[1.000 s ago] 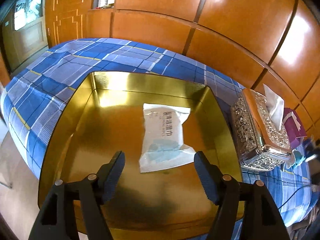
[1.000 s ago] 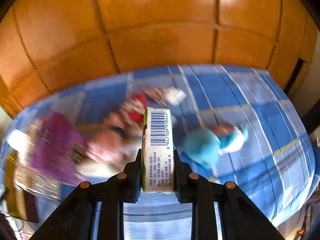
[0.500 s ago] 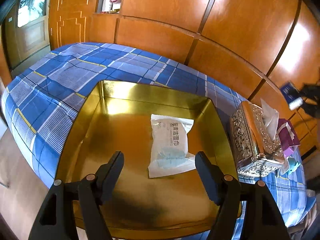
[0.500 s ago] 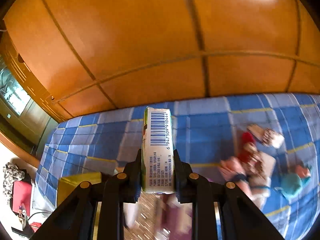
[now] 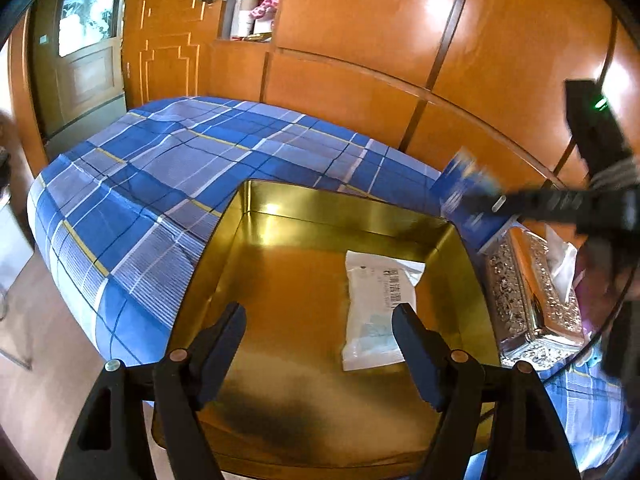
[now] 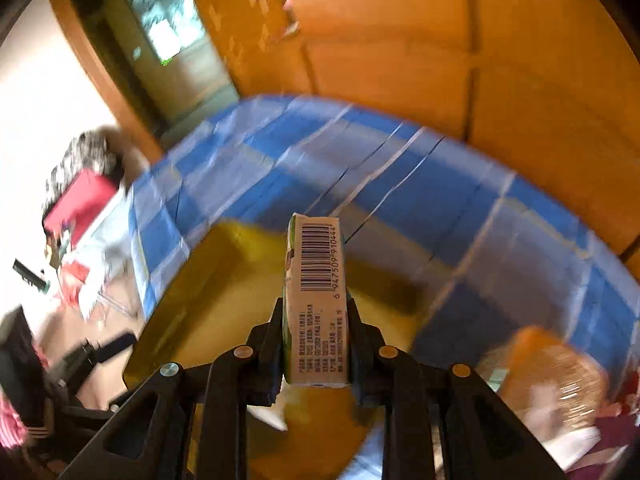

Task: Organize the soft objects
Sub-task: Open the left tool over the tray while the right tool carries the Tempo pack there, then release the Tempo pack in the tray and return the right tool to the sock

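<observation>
On the blue plaid bedspread (image 5: pixel 168 184) sits a shiny gold metal tray (image 5: pixel 224 264); inside it lies one white wipes pouch (image 5: pixel 376 304), done. Above it, the right gripper (image 6: pixel 316 344) clamps a barcoded tissue pack (image 6: pixel 316 276), undelivered; the left gripper (image 5: pixel 320 336) hovers empty, jaws apart.

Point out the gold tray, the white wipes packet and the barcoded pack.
gold tray (image 5: pixel 304 280), left wrist view, bare floor.
white wipes packet (image 5: pixel 376 300), left wrist view, packet's middle.
barcoded pack (image 6: pixel 318 280), right wrist view, barcode face.

A home bedroom: plaid-sheeted bed (image 5: pixel 192 184), wooden wardrobe panels (image 5: pixel 360 32), door (image 5: pixel 84 56).
</observation>
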{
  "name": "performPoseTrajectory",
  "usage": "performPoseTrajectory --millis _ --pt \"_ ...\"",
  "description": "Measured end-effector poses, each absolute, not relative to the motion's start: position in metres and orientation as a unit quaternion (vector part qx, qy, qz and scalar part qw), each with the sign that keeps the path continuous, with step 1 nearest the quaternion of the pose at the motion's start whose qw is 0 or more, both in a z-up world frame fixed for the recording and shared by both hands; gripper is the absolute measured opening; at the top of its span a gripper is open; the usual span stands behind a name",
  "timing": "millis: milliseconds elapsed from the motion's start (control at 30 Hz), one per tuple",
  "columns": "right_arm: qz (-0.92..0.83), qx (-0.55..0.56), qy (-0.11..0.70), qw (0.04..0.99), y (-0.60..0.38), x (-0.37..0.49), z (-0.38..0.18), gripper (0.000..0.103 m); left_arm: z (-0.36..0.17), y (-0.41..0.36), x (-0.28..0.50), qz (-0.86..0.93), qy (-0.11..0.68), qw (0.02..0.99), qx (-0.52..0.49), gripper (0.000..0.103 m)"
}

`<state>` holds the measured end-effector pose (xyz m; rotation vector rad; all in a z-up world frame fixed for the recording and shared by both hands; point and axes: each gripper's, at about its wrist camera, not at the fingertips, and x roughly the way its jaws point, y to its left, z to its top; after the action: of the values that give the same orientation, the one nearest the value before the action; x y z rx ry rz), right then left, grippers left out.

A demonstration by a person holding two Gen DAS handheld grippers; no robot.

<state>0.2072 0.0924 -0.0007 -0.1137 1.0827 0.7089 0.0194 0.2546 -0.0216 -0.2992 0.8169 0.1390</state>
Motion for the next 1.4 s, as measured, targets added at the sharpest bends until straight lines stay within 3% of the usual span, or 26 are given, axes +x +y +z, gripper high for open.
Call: performPoseTrajectory --millis 100,200,500,633,1100,1400 --pt "0.308 -0.064 0.526 0.79 0.112 0.2 -0.033 0.026 -0.023 0.255 0.019 0.076 0.395 0.905 -0.139 0.077" --pt "0.277 -0.084 0.513 0.808 0.118 0.195 -0.047 0.04 -0.023 0.255 0.019 0.086 0.393 0.906 -0.134 0.085" --pt "0.254 -0.058 0.471 0.843 0.082 0.17 -0.022 0.044 -0.023 0.248 0.017 0.082 0.389 0.909 -0.125 0.085" --pt "0.25 -0.056 0.452 0.854 0.068 0.153 -0.015 0.055 -0.017 0.234 0.016 0.076 0.383 0.915 -0.102 0.085" --pt "0.24 -0.065 0.373 0.894 0.001 0.077 0.012 0.055 -0.007 0.189 0.01 0.034 0.373 0.925 -0.058 0.085" --pt "0.204 -0.046 0.374 0.904 -0.062 0.038 0.002 0.055 -0.006 0.144 0.014 -0.008 0.383 0.923 -0.021 0.085"
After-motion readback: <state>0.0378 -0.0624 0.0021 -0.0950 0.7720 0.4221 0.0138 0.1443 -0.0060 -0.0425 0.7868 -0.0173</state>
